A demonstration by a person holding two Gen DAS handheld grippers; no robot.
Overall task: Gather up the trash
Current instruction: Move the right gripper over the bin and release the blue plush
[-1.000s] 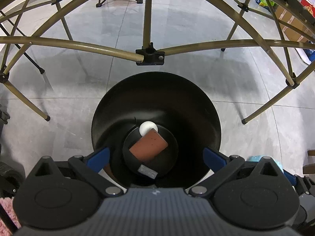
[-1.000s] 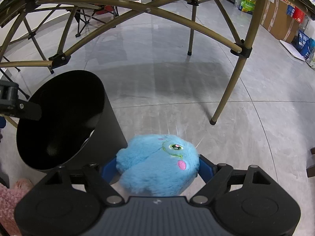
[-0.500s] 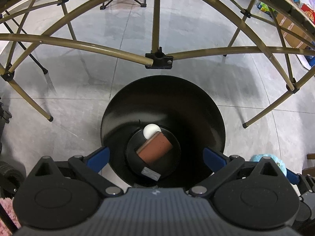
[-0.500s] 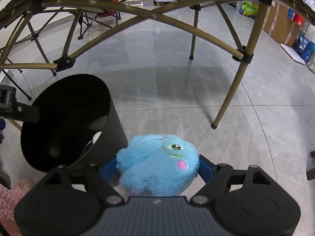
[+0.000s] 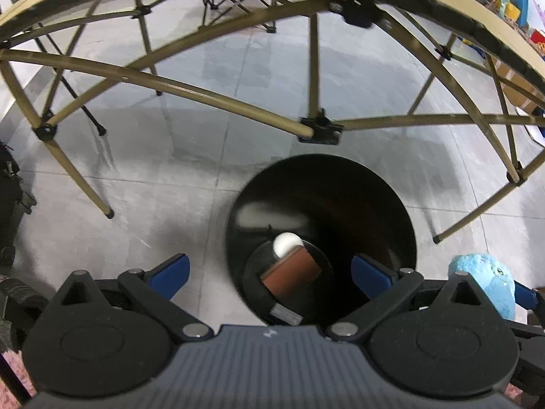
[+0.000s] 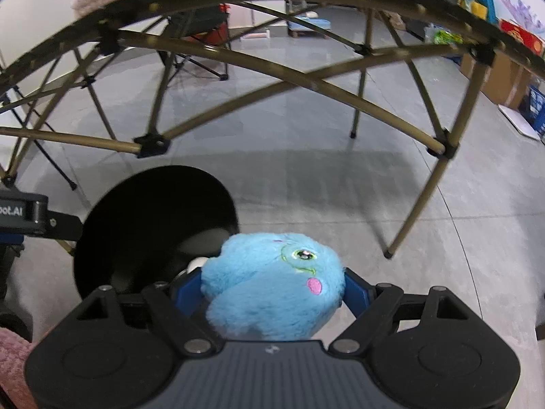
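A black round bin [image 5: 391, 204] stands on the grey tiled floor. At its bottom lie a white ball [image 5: 286, 242] and a brown block [image 5: 293, 272]. My left gripper [image 5: 270, 271] hangs open above the bin's near left rim with nothing between its blue fingers [image 5: 170, 269]. In the right wrist view my right gripper [image 6: 272, 289] is shut on a fluffy blue plush toy [image 6: 272, 283], held just right of the bin [image 6: 136, 211], at about the height of its rim. The same plush toy [image 5: 483, 279] peeks in at the right edge of the left wrist view.
A folding table's bronze legs and cross braces [image 5: 211, 99] arch over the floor behind the bin, with a black joint [image 5: 320, 129] just beyond the bin. One table leg [image 6: 419, 201] stands to the plush's right. Pink fabric [image 6: 10, 368] lies at the lower left. Boxes [image 6: 504, 78] line the far right.
Both grippers have risen and pulled back, so the bin looks smaller and the table's edge comes into view. The plush now hangs level with the bin's rim instead of beside its wall.
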